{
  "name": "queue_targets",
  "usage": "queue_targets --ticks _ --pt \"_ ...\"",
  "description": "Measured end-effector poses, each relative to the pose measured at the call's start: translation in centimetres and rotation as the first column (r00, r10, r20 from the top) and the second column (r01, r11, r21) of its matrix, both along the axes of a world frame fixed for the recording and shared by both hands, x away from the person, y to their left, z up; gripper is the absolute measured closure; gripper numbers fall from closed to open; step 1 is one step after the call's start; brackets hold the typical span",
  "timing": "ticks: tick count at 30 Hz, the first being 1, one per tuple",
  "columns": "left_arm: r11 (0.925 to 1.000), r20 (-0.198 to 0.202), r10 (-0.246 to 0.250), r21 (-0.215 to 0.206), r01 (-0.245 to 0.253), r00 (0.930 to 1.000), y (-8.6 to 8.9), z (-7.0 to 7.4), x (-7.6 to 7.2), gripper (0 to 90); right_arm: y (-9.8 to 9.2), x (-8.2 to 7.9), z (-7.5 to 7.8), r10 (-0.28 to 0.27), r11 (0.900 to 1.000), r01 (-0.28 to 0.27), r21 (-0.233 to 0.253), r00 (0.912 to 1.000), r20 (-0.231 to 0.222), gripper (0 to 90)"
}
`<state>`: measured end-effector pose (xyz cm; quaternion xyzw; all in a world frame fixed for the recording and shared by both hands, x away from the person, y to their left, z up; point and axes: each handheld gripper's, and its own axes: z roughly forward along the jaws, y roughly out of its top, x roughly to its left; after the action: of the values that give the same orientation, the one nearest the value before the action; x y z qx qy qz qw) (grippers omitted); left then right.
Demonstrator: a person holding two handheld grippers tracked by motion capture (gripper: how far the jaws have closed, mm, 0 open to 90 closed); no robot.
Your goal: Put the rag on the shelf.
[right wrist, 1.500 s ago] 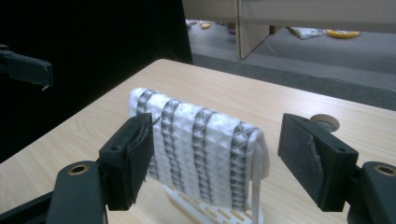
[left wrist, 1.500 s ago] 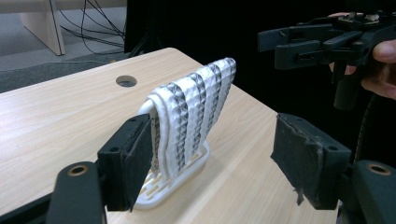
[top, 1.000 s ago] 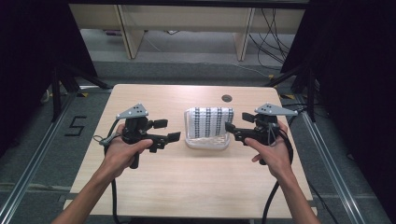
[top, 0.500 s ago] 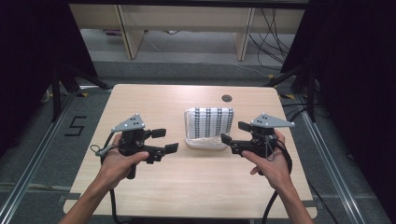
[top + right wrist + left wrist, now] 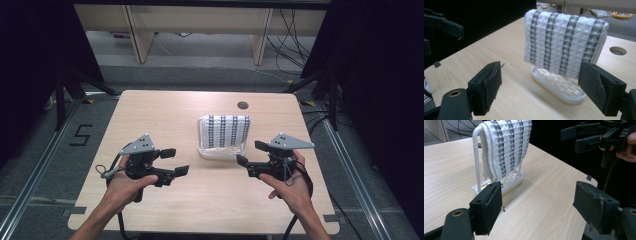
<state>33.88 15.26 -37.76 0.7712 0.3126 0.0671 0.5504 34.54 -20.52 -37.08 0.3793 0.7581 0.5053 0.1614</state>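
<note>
A white cloth with dark grey stripes (image 5: 223, 131) (image 5: 505, 147) (image 5: 564, 41) hangs folded over a small white rack (image 5: 220, 151) (image 5: 509, 181) (image 5: 560, 85) that stands upright at the middle of the wooden table (image 5: 165, 110). My left gripper (image 5: 174, 161) (image 5: 539, 207) hovers open to the left of the rack and in front of it, with nothing between its jaws. On the other side, my right gripper (image 5: 248, 153) (image 5: 549, 92) is open too, close to the rack's right front corner. Neither touches the cloth.
A round cable hole (image 5: 243, 105) (image 5: 617, 50) sits in the table behind the rack. Black curtains flank the table, and wooden furniture legs and cables (image 5: 295, 30) lie on the floor beyond. A floor mark "5" (image 5: 81, 135) is at the left.
Both grippers have drawn back toward the table's near edge and away from the rack. The cloth and rack have not moved.
</note>
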Motion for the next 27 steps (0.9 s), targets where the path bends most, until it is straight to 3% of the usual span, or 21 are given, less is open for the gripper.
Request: queue_targets --ticks 5,6,7,8,9,11,14,15,17,21,22,24,26,27 --pt "1.0000 0.002 -0.004 -0.002 0.005 1.0000 0.0 -0.7 -0.5 21.7 0.0 -0.4 -0.7 0.019 1.000 -0.019 0.006 0.9997 -0.016 20.0" --pt "1.0000 0.002 -0.003 0.009 0.003 1.0000 0.0 -0.8 -0.6 21.7 0.0 -0.8 -0.7 0.000 1.000 0.001 0.004 0.9991 -0.043 20.0" --pt "0.9999 0.001 -0.007 0.008 0.007 1.0000 -0.1 -1.0 -0.6 21.7 -0.1 -0.5 -0.9 0.016 1.000 -0.016 -0.004 0.9998 -0.008 20.0" --pt "0.9999 0.002 -0.003 0.015 0.003 1.0000 -0.1 -1.1 -0.8 21.7 -0.1 -0.8 -1.0 0.007 1.000 -0.007 0.000 0.9996 -0.028 20.0" --pt "0.9998 0.006 -0.011 0.015 0.011 0.9999 -0.2 -1.3 -0.9 21.6 -0.1 -0.7 -1.2 0.003 1.000 -0.003 0.006 1.0000 -0.005 19.9" --pt "0.9997 0.008 -0.007 0.024 0.006 0.9999 -0.2 -1.5 -1.1 21.6 -0.2 -0.8 -1.4 0.014 1.000 -0.014 0.010 0.9995 -0.030 19.9" --pt "0.9998 0.005 -0.013 0.017 0.013 0.9999 -0.2 -1.8 -1.5 21.6 -0.2 -0.9 -1.7 0.015 1.000 -0.015 0.008 0.9994 -0.032 19.8" --pt "0.9998 0.006 -0.015 0.016 0.015 0.9999 -0.3 -1.8 -1.6 21.5 -0.4 -0.8 -1.9 0.025 1.000 -0.025 -0.006 0.9997 -0.004 19.8" --pt "0.9996 0.015 -0.025 0.010 0.025 0.9996 -0.3 -2.0 -1.7 21.3 -0.2 -1.2 -2.0 0.013 1.000 -0.013 0.018 0.9993 -0.036 19.8" --pt "0.9997 0.015 -0.023 0.011 0.023 0.9996 -0.2 -2.3 -2.1 20.9 -0.2 -1.5 -2.4 0.006 1.000 -0.006 0.013 0.9996 -0.029 19.5" --pt "0.9996 0.014 -0.025 0.011 0.025 0.9996 -0.2 -2.4 -2.2 20.8 -0.3 -1.4 -2.5 0.027 1.000 -0.026 0.011 0.9994 -0.022 19.4" --pt "0.9993 0.016 -0.027 0.026 0.026 0.9995 -0.1 -2.7 -2.4 20.2 -0.1 -1.8 -2.7 0.012 0.999 -0.010 0.033 0.9988 -0.048 18.9" --pt "0.9993 0.012 -0.033 0.018 0.033 0.9994 0.0 -3.1 -2.6 19.6 -0.3 -1.8 -3.2 0.019 1.000 -0.019 0.010 0.9998 -0.012 18.8" --pt "0.9993 0.011 -0.028 0.025 0.027 0.9996 0.1 -3.2 -2.7 19.6 -0.2 -2.0 -3.3 0.018 1.000 -0.017 0.023 0.9990 -0.041 18.8"
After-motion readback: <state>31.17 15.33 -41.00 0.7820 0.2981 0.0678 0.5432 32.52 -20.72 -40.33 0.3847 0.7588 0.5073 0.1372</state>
